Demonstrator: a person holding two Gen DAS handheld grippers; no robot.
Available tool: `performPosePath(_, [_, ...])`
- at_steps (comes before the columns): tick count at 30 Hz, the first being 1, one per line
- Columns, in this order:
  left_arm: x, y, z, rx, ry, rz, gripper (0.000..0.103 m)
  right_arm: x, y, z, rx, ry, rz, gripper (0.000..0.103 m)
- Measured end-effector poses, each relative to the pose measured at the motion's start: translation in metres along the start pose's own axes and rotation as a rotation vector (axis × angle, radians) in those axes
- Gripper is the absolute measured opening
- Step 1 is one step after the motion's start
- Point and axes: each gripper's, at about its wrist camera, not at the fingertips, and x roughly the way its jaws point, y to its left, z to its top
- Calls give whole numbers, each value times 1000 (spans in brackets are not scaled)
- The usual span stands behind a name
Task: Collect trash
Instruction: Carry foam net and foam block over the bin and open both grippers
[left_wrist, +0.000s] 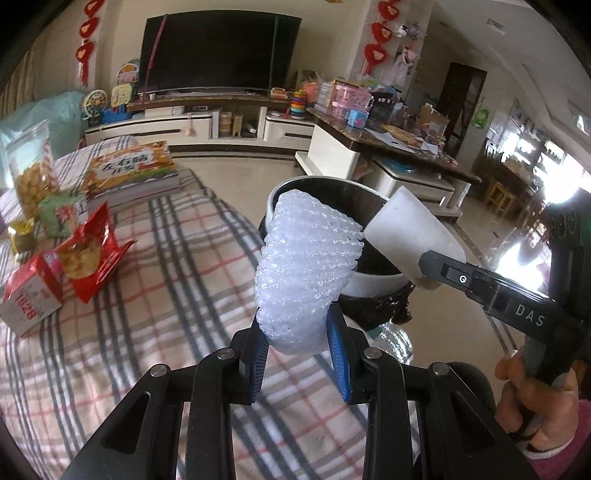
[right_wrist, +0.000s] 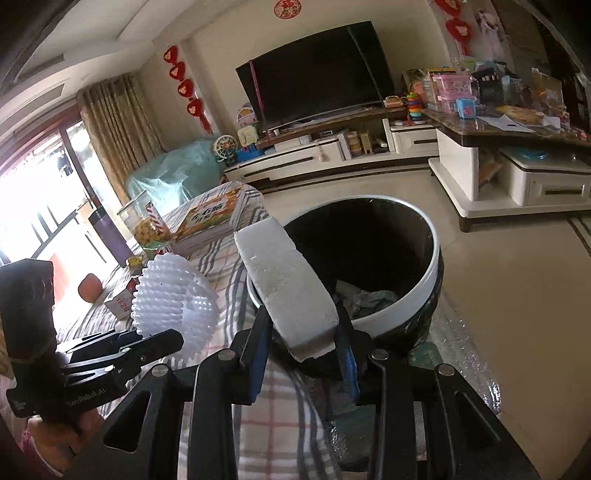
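Living room with a checked tablecloth (left_wrist: 177, 266) underfoot of everything, bin standing at the table's edge; foam fruit net (left_wrist: 306, 266) clamped between the blue pads of the left gripper (left_wrist: 301, 354), tip reaching over the near rim of the bin (left_wrist: 373, 286) at about twelve o'clock from the jaws; white foam block (right_wrist: 288, 284) pinched in the right gripper (right_wrist: 304, 354), far end hanging over the bin's rim at twelve to one o'clock, crumpled rubbish already visible in the bottom. Likely risks, judged from this: net springy and held only by its lower end, so could bounce off the white rim and land back on the cloth if let go too early; block long and tilted, gripped at one end, so could tip outward and drop to the floor at four o'clock of the bin; both grippers crowding one opening, so could knock together or nudge the bin off its footing. Further out, at nine to ten o'clock in the left wrist view: red snack bag (left_wrist: 92, 254), small red-and-white carton (left_wrist: 29, 299), not yet collected.
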Motion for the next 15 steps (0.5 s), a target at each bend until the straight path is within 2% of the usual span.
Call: performPosePath(15, [23,-12,27,22,3,-1,29,9,-22,18,31,19,-6,34])
